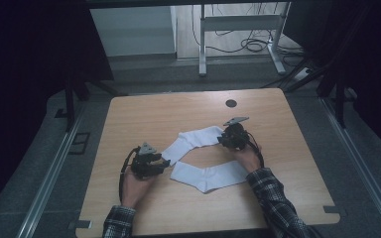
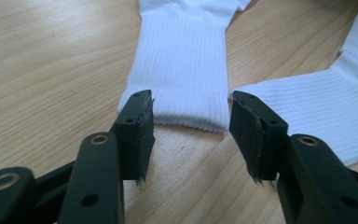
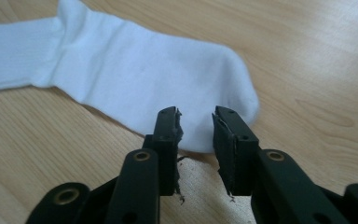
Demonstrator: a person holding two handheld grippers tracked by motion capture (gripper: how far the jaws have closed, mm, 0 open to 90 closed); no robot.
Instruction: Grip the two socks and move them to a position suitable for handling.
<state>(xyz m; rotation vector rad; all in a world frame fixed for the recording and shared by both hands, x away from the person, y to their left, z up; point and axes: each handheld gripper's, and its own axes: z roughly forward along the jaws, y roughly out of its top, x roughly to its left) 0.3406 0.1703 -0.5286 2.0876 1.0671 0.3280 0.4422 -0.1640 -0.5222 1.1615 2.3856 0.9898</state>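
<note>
Toward the lower left of the high view, the person's left hand [image 1: 131,191] comes up from the bottom edge holding the left gripper [image 1: 164,162], which sits low on the wooden table [image 1: 144,111] just left of centre. Its jaws point rightward at the cuff end of the upper sock [image 1: 193,140]. In the left gripper view that cuff [image 2: 179,100] lies flat in the middle of the frame, with the two black jaws spread wide, one at each corner of the cuff's hem, nothing yet pinched between them.

The upper sock runs from that cuff up and to the right across the centre of the high view. Just below it lies the second white sock [image 1: 209,176], bent at the heel, lower centre of the frame; its ribbed leg also shows at the right edge of the left gripper view [image 2: 321,102], close beside the first cuff.

Right of centre in the high view, the right gripper [image 1: 222,140] rests at the toe end of the upper sock, held by a hand [image 1: 249,157] in a plaid sleeve [image 1: 273,196]. In the right gripper view the toe [image 3: 214,93] sits just beyond the jaws, which stand narrowly apart, with the sock's rounded edge in the gap and not clamped.

A small dark hole [image 1: 231,103] marks the tabletop toward the upper middle.
</note>
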